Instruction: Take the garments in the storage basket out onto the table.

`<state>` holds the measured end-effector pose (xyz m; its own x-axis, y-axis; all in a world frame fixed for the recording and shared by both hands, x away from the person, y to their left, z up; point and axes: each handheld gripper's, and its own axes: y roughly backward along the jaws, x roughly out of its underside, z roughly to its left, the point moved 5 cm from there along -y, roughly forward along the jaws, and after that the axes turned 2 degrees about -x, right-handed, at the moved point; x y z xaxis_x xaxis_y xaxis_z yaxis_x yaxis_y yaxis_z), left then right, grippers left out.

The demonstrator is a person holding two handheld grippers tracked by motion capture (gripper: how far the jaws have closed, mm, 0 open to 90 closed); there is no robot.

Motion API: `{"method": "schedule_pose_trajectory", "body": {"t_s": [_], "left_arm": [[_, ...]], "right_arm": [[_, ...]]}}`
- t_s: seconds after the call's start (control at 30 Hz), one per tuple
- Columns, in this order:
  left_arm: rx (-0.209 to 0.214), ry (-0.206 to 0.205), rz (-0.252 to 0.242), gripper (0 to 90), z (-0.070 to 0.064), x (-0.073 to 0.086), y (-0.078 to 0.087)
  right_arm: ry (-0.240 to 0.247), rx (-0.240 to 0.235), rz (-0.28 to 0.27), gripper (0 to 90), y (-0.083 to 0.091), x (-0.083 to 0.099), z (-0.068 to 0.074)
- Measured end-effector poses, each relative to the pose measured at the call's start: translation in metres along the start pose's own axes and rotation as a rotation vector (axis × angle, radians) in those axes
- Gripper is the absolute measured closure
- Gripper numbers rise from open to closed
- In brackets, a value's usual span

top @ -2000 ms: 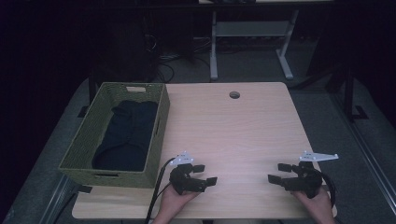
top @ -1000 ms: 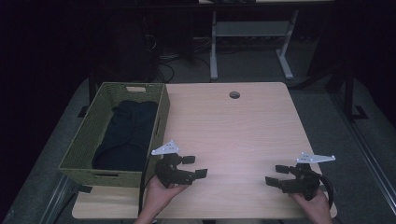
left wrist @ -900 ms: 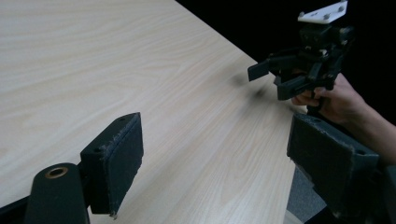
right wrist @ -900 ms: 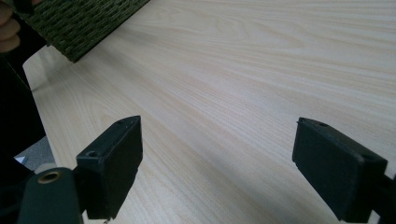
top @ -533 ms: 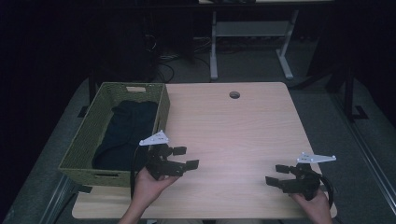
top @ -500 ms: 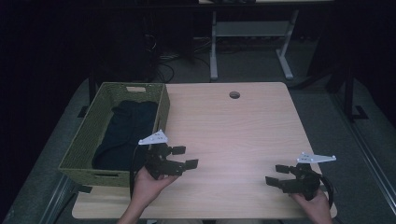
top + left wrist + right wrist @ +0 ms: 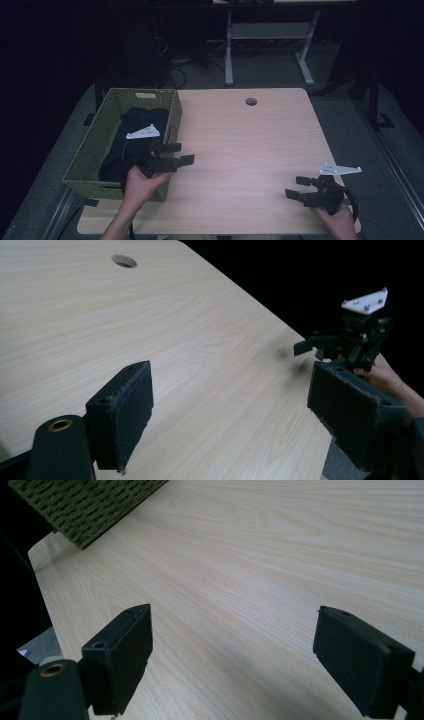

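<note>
Dark cloth (image 7: 131,137) lies bundled in the green woven basket (image 7: 89,155) at the table's (image 7: 250,145) left edge, its length running front to back along the basket. Left gripper (image 7: 179,154): jaws spread, empty, raised just beside the basket's near right wall, pointing across the table. Cloth lies to its left, just over the rim. Right gripper (image 7: 295,186): jaws spread, empty, low at the near right corner, well apart from the basket. Left hand (image 7: 142,182) is the nearer; judged the reaching hand.
</note>
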<state>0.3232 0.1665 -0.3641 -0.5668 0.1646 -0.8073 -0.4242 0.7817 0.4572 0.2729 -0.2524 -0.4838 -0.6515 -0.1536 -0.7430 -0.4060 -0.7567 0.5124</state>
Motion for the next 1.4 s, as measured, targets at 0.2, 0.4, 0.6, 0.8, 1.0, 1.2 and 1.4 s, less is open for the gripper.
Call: {"method": "schedule_pose_trajectory", "body": {"t_s": [0.2, 0.4, 0.6, 0.8, 1.0, 1.2, 1.4], "left_arm": [[-0.037, 0.015, -0.013, 18.4, 0.011, -0.007, 0.016], [-0.055, 0.044, -0.034, 18.4, 0.027, -0.012, 0.034], [-0.084, 0.072, -0.042, 18.4, 0.044, -0.015, 0.045], [-0.102, 0.096, -0.046, 18.4, 0.059, -0.018, 0.052], [-0.117, 0.114, -0.043, 18.4, 0.074, -0.021, 0.056], [-0.131, 0.142, -0.049, 18.4, 0.09, -0.021, 0.059], [-0.152, 0.157, -0.046, 18.4, 0.108, -0.019, 0.058]], "right_arm": [[0.003, -0.003, 0.0, 15.7, 0.0, 0.0, 0.0], [0.001, -0.002, 0.0, 15.7, 0.0, 0.0, 0.0], [0.0, 0.002, -0.008, 15.7, 0.0, 0.0, -0.001], [-0.008, 0.008, -0.016, 15.7, 0.001, 0.0, -0.003], [-0.016, 0.014, -0.022, 15.7, 0.003, 0.001, -0.004], [-0.026, 0.02, -0.033, 15.7, 0.007, 0.003, -0.006], [-0.04, 0.016, -0.04, 15.7, 0.009, 0.005, -0.009]]}}
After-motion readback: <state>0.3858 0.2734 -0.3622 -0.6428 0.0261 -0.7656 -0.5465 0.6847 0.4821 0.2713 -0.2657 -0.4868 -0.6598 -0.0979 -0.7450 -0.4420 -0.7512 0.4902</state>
